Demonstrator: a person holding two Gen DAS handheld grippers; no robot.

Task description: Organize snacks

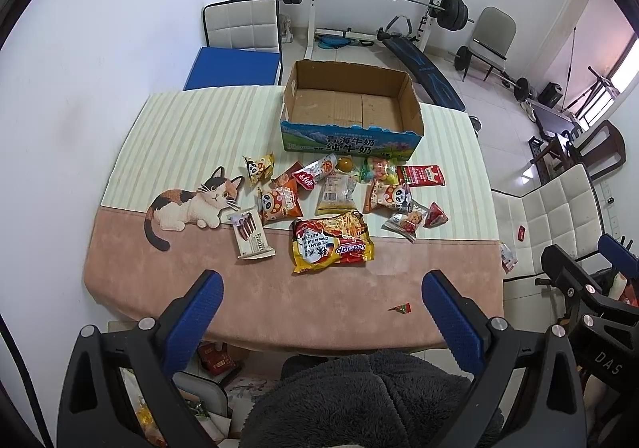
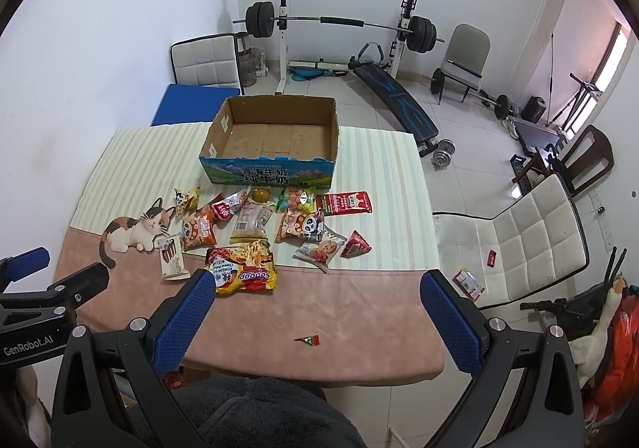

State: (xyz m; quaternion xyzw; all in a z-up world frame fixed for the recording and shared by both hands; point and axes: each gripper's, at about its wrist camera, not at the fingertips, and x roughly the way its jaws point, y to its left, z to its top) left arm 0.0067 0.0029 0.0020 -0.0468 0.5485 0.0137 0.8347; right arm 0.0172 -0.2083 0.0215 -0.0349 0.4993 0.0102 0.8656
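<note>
the small print on most packets cannot be read, and several packets overlap so that their edges are hidden. the near table edge is cut off by a dark fleece lap (image 1: 359, 400) in both views. below the table, only bits of red packaging (image 1: 215, 360) can be made out on the left.

the snacks (image 1: 331, 200) are scattered in a loose heap at the middle of the table (image 1: 159, 280), just in front of the box (image 1: 351, 108). the box is seen open and bare inside, at the far side of the table. nearest the grippers lies a noodle pack (image 1: 331, 244); a biscuit box (image 1: 251, 236) lies beside it, touching the printed cat (image 1: 191, 204). a small red wrapper (image 1: 401, 308) lies apart, near the front edge.

the left gripper (image 1: 319, 288) is held above the near edge with its fingers spread wide and nothing between them. the right gripper (image 2: 315, 288) is held likewise, fingers wide apart and holding nothing; its left finger (image 2: 187, 312) covers a corner of the noodle pack in that view.

another packet (image 2: 467, 284) lies on a white chair (image 2: 531, 240) to the right. a barbell rack (image 2: 335, 24) and a bench (image 2: 395, 100) stand behind the table.
</note>
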